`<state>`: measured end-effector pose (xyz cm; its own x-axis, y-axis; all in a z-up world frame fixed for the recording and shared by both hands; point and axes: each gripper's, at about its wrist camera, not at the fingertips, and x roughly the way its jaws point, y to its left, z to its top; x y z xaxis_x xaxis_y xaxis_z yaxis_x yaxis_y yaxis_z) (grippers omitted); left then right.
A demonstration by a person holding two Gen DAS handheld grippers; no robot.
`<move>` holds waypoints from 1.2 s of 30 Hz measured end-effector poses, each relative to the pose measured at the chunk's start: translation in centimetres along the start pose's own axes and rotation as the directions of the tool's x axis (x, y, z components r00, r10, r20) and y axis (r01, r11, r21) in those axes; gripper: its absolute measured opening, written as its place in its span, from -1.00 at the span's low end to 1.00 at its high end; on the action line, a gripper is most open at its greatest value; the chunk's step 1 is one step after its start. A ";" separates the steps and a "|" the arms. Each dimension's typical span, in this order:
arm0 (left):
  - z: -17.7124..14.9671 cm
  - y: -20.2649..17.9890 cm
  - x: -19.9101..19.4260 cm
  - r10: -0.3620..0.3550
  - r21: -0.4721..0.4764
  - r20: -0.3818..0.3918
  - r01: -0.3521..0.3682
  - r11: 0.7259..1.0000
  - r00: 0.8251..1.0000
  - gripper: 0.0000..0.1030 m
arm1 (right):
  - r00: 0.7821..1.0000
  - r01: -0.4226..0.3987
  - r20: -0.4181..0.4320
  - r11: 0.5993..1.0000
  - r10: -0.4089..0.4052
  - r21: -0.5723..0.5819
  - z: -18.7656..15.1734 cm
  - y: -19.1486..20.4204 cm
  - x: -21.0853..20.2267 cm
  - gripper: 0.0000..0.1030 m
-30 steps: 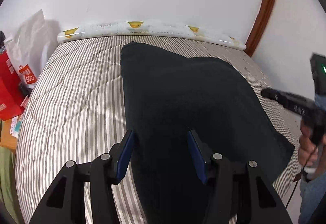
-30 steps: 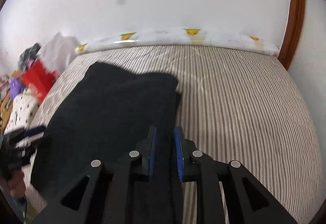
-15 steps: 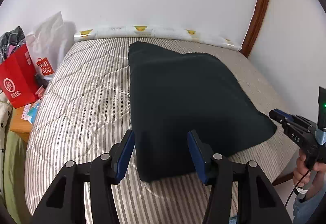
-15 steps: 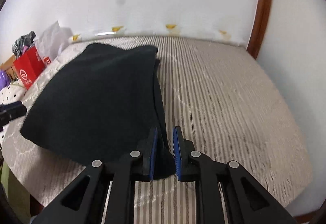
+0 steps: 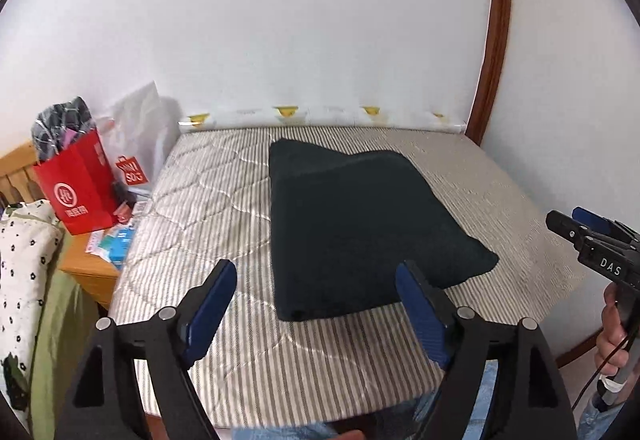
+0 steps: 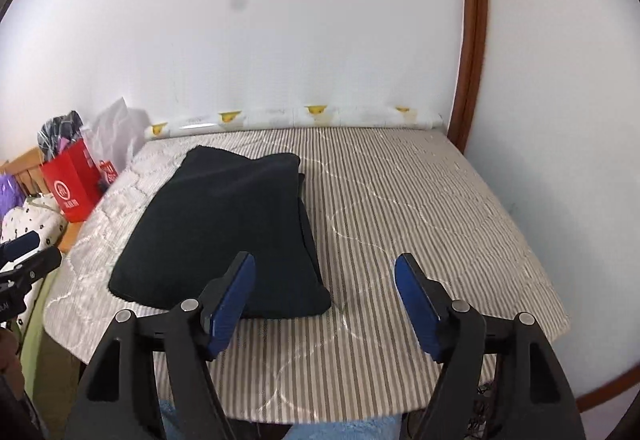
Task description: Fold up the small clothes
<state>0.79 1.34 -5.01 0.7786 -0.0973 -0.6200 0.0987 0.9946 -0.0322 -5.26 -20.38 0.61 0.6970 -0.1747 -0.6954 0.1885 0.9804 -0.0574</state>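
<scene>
Both grippers free, garment lying folded on the bed.
Left gripper [image 5: 316, 294] and right gripper [image 6: 325, 288] have just spread wide, nothing between them; the dark garment [image 5: 360, 228] lies beyond their tips (right edge layers look uneven, so regrasping could drag the fold apart).

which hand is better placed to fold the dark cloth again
Left, likely. The left tongs frame the near corner of the dark cloth, while the right tongs point mostly at bare striped mattress. Both are open.
</scene>
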 end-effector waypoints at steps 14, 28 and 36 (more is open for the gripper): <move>-1.0 -0.2 -5.5 0.039 -0.016 0.059 -0.038 0.999 0.997 0.73 | 0.998 0.049 0.028 0.999 -0.048 -0.014 -1.7 -0.1 -5.9 0.90; -1.4 -1.1 -5.7 0.026 -0.014 0.058 -0.025 1.000 0.998 0.73 | 0.997 0.074 0.027 0.997 -0.075 0.021 -2.5 -1.2 -7.0 0.90; -1.5 -1.4 -5.5 0.022 -0.009 0.048 -0.022 1.000 0.999 0.73 | 0.997 0.078 0.028 0.997 -0.079 0.010 -2.5 -1.5 -7.0 0.90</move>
<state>-4.58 0.51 -2.72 0.8096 -0.0770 -0.5819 0.0761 0.9968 -0.0259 -12.19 -20.38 3.79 0.6992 -0.2538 -0.6684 0.2492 0.9628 -0.1049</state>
